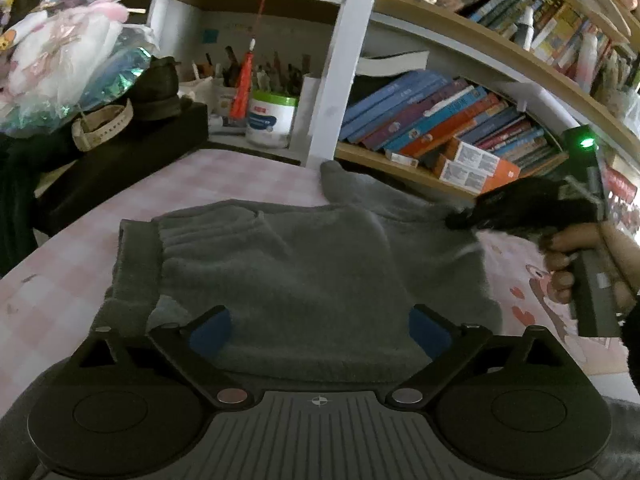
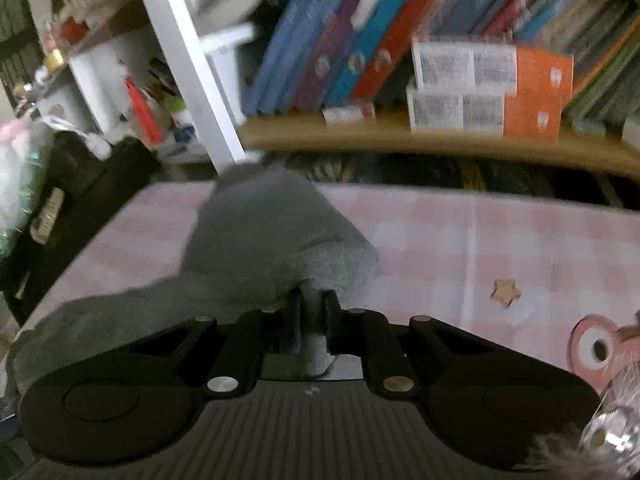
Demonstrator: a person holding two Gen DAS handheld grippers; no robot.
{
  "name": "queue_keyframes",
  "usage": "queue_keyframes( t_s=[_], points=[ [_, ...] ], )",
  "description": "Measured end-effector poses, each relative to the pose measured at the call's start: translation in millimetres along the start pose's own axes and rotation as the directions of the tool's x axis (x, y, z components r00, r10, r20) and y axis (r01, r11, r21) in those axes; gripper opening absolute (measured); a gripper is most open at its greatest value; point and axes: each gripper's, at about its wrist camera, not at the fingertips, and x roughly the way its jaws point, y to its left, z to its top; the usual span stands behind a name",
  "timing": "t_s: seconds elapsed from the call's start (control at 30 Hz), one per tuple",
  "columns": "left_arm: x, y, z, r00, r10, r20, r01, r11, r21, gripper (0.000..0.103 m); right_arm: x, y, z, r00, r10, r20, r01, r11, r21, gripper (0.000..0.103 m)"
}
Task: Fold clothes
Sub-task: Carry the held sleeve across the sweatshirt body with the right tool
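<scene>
The grey fleece garment (image 1: 304, 264) lies on the pink checked worktop (image 1: 224, 176), partly folded into a rough rectangle. A ribbed band (image 1: 138, 256) forms its left edge. One sleeve (image 2: 264, 224) is lifted off the surface and doubled over, its end pinched. The fabric is thick, fuzzy and uniformly dark grey.

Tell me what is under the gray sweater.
The gray sweater lies on a pink checked cloth, which shows all around it. Whatever sits directly beneath the sweater's middle is covered. The right tool pinches one edge of it.
</scene>
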Motion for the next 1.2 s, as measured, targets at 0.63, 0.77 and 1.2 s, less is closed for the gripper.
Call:
queue_keyframes(
  t_s=[0.63, 0.77, 1.2],
  points=[
    [10, -7, -1, 0.997, 0.039, -0.06, -0.036, 0.999, 0.041, 0.103, -91, 100, 0, 0.743, 0.667, -0.064, -0.668, 0.731, -0.136, 0.04],
    [10, -7, -1, 0.997, 0.038, -0.062, -0.036, 0.999, 0.04, 0.103, -95, 54, 20, 0.816, 0.575, 0.057, -0.574, 0.818, -0.042, 0.045],
    [11, -7, 0, 0.997, 0.038, -0.066, -0.035, 0.999, 0.04, 0.103, -52, -39, -31, 0.965, 0.237, -0.115, -0.176, 0.905, 0.388, 0.053]
  ],
)
